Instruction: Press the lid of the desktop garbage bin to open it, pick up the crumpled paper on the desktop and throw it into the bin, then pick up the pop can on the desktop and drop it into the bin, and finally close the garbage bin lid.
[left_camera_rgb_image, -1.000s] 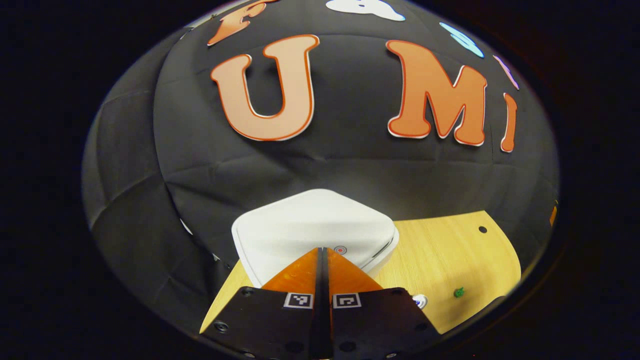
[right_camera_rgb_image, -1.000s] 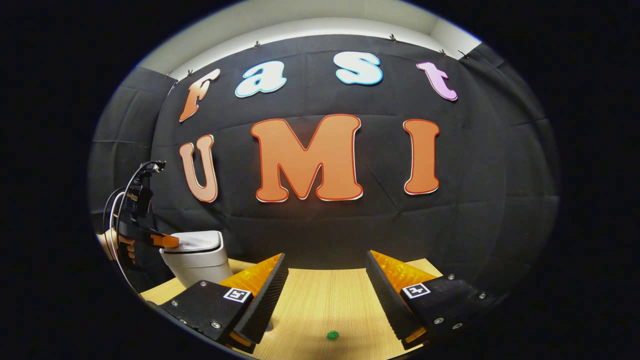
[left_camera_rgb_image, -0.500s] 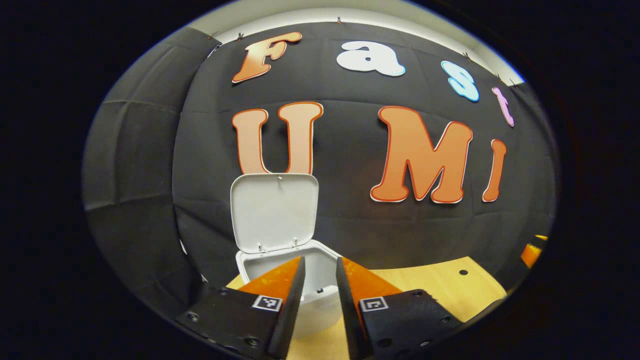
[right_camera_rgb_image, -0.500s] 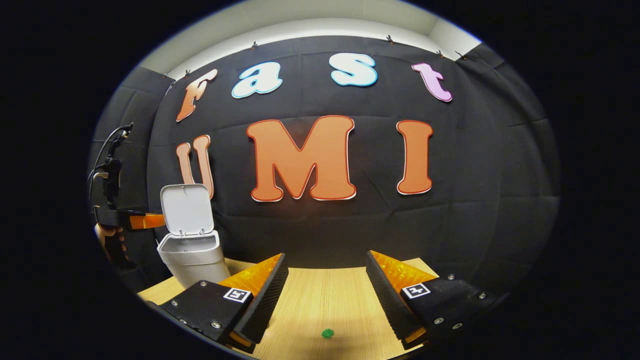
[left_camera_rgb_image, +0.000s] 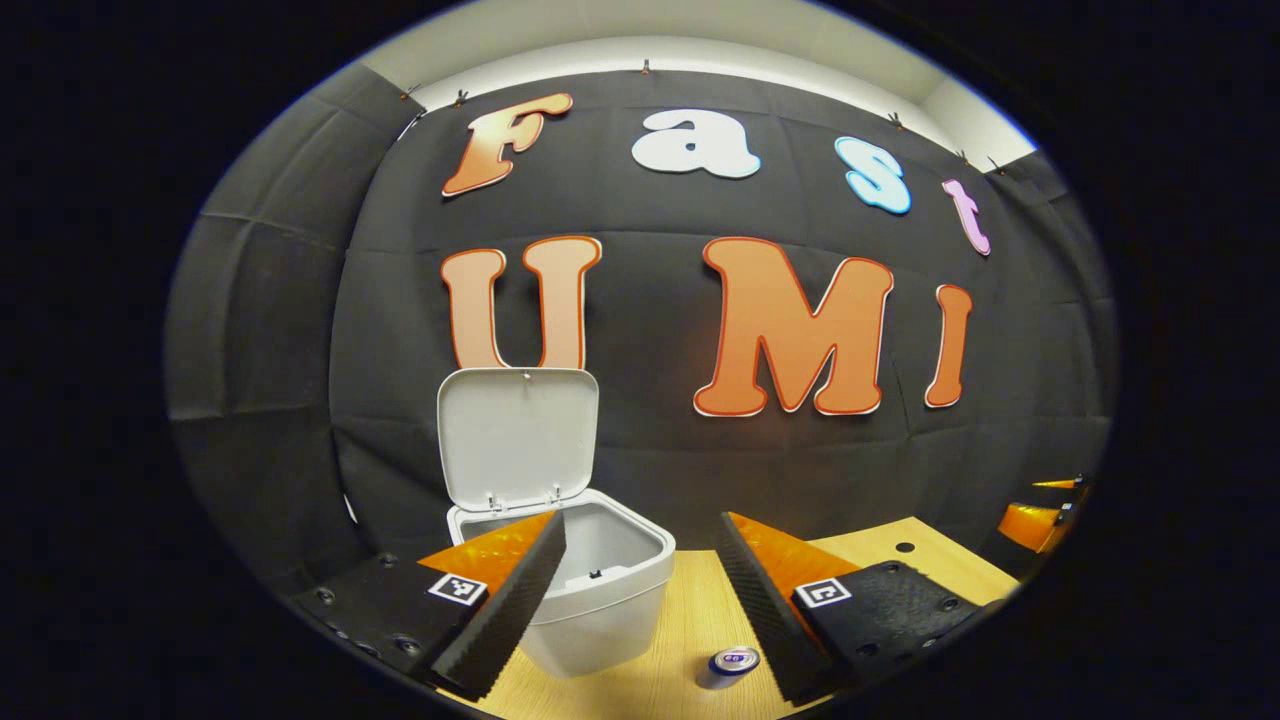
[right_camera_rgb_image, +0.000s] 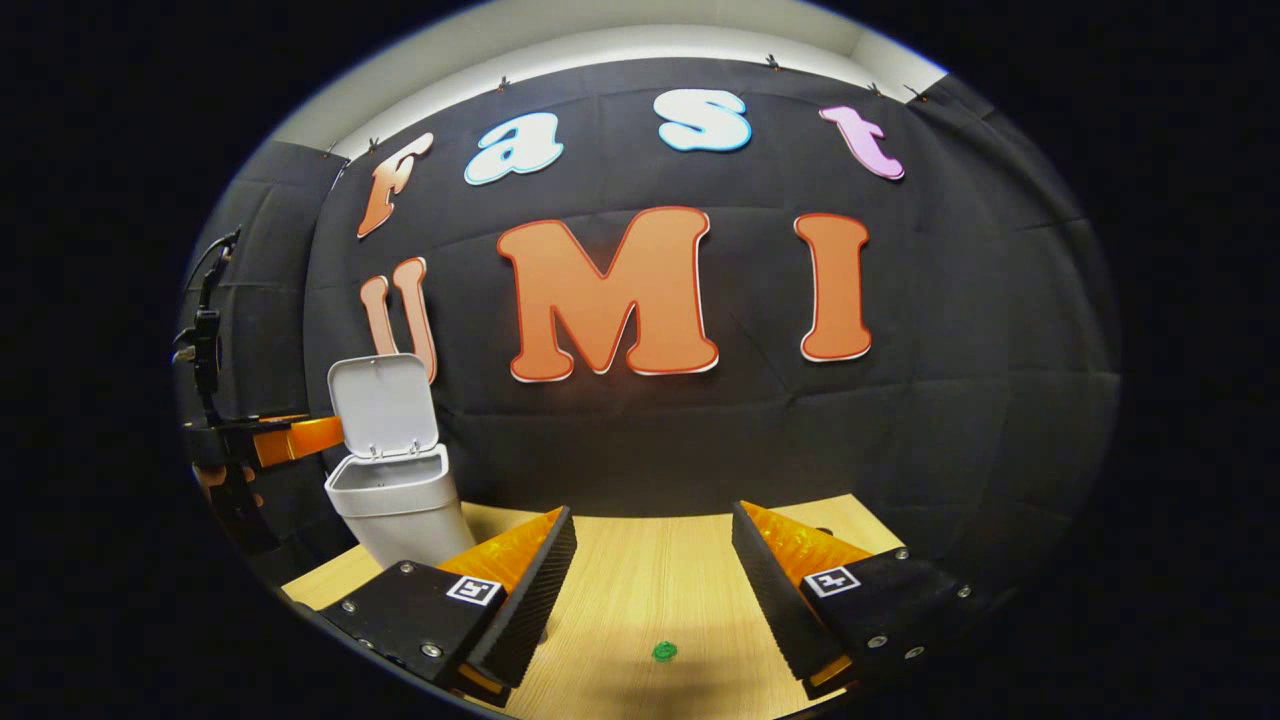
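Note:
The white desktop bin (left_camera_rgb_image: 590, 610) stands on the wooden table with its lid (left_camera_rgb_image: 518, 435) swung up against the wall. My left gripper (left_camera_rgb_image: 640, 522) hangs open just in front of the bin, nothing between its fingers. A pop can (left_camera_rgb_image: 730, 665) stands upright on the table to the right of the bin, by the right finger. In the right gripper view the bin (right_camera_rgb_image: 400, 510) and raised lid (right_camera_rgb_image: 385, 405) sit at the left, with the left gripper (right_camera_rgb_image: 290, 440) beside them. My right gripper (right_camera_rgb_image: 652, 515) is open and empty over the table.
A small green thing (right_camera_rgb_image: 664, 652) lies on the wooden table (right_camera_rgb_image: 650, 590) between the right gripper's fingers. A dark hole (left_camera_rgb_image: 905, 547) marks the tabletop at the right. The right gripper (left_camera_rgb_image: 1040, 515) shows at the far right of the left gripper view.
The bin lid went from shut to fully raised. My left gripper lifted off the lid, drew back and opened. The right gripper barely moved.

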